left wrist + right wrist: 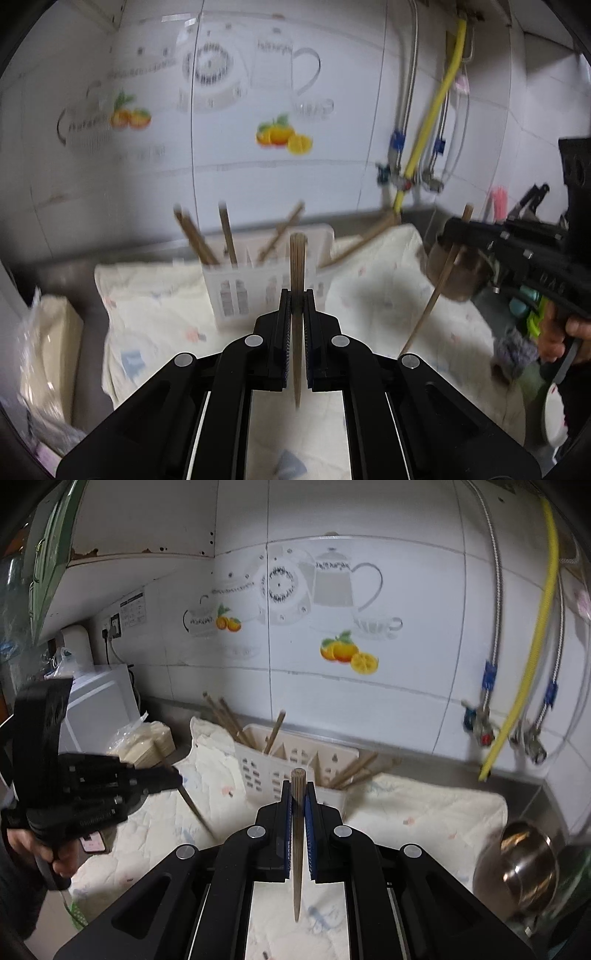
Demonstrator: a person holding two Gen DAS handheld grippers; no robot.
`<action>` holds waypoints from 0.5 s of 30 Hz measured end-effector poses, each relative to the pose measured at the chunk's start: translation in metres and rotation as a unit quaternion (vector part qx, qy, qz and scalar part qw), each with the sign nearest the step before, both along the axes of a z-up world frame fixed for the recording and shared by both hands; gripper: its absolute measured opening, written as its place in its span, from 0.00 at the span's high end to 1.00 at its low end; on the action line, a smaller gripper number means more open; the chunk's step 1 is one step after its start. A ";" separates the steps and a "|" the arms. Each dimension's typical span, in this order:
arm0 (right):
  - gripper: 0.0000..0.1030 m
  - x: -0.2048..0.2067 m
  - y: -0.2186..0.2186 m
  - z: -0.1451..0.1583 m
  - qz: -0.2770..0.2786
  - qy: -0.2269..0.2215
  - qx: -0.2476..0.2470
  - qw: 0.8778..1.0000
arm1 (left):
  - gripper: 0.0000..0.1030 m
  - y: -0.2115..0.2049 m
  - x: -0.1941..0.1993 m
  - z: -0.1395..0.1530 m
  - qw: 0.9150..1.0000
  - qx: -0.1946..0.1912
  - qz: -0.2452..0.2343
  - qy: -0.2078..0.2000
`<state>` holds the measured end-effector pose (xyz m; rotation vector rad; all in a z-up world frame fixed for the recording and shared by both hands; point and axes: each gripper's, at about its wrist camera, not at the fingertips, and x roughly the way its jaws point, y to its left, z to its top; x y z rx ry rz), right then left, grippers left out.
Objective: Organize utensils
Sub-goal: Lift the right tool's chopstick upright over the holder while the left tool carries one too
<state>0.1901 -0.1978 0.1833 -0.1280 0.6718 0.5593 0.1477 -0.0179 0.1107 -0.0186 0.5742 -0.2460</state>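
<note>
While each tool grips one wooden chopstick, the rest of the chopsticks stand in a white slotted holder at the back of the bench. The left tool has its jaws narrowed on a chopstick that runs between the pads, blunt end up and forward, pointed end hanging below the fingers over the cloth. The right tool is closed the same way on a second chopstick, blunt end toward the holder, tip down above the cloth. Both held sticks sit just in front of the holder, not in it.

Several chopsticks lean out of the holder's left compartments, tilted left, one stands nearer the middle, and others stick out low to the right, resting toward the cloth. A pale patterned cloth covers the metal bench under the holder.

Seen from the left camera, the right tool comes in from the right edge with its chopstick slanting downward. From the right camera, the left tool enters from the left.

A metal bowl sits at the right end of the bench. A plastic bag of pale goods lies at the left, beside a white appliance. Behind stands a tiled wall with teapot and orange decals, a yellow hose and braided pipes.
</note>
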 end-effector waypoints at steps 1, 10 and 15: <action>0.94 0.005 0.001 0.004 0.001 -0.003 0.002 1.000 | 0.95 0.000 0.004 0.011 1.000 0.003 0.001 -0.011; 0.94 0.047 0.016 0.036 0.004 -0.032 0.019 0.999 | 0.95 0.004 0.045 0.087 0.996 0.012 0.025 -0.084; 0.94 0.074 0.022 0.051 0.002 -0.041 0.035 0.999 | 0.95 0.007 0.074 0.110 0.993 0.022 0.047 -0.108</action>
